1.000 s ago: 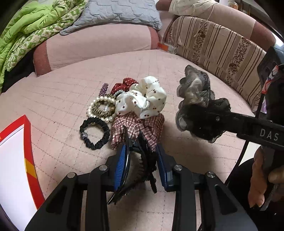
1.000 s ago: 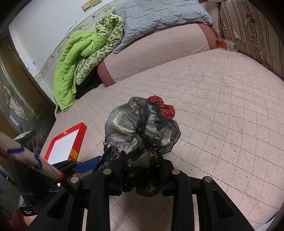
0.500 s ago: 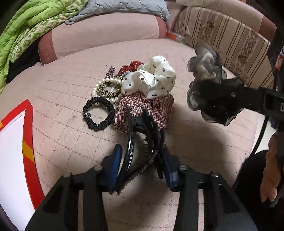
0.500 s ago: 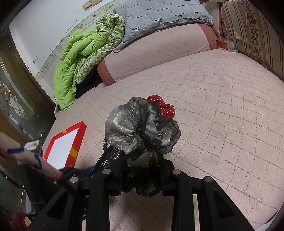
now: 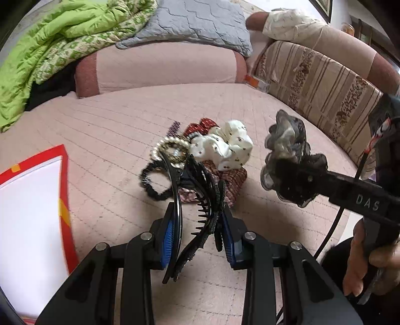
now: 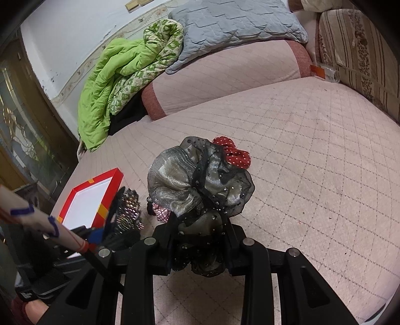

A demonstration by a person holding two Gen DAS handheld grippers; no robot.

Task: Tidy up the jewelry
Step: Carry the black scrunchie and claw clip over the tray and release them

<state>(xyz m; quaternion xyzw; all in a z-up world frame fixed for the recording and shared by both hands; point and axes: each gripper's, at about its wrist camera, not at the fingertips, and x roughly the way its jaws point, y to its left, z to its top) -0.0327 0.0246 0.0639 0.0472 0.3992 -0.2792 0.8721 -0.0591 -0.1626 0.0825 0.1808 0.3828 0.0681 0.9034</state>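
Black claw hair clip (image 5: 192, 200) with its long axis pointing away from the camera, teeth facing right, clamped in the left gripper (image 5: 198, 240) whose jaws have just been closing, above the scrunchie pile (image 5: 220, 150) on the pink bed (image 5: 112, 125), grey organza scrunchie (image 6: 197, 180) pinched in the right gripper (image 6: 200, 240) jaws

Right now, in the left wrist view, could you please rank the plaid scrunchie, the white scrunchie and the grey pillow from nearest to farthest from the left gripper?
1. Plaid scrunchie, just beyond the left gripper, partly hidden by the clip it holds.
2. White scrunchie, behind the plaid one.
3. Grey pillow, far back on the bolster.
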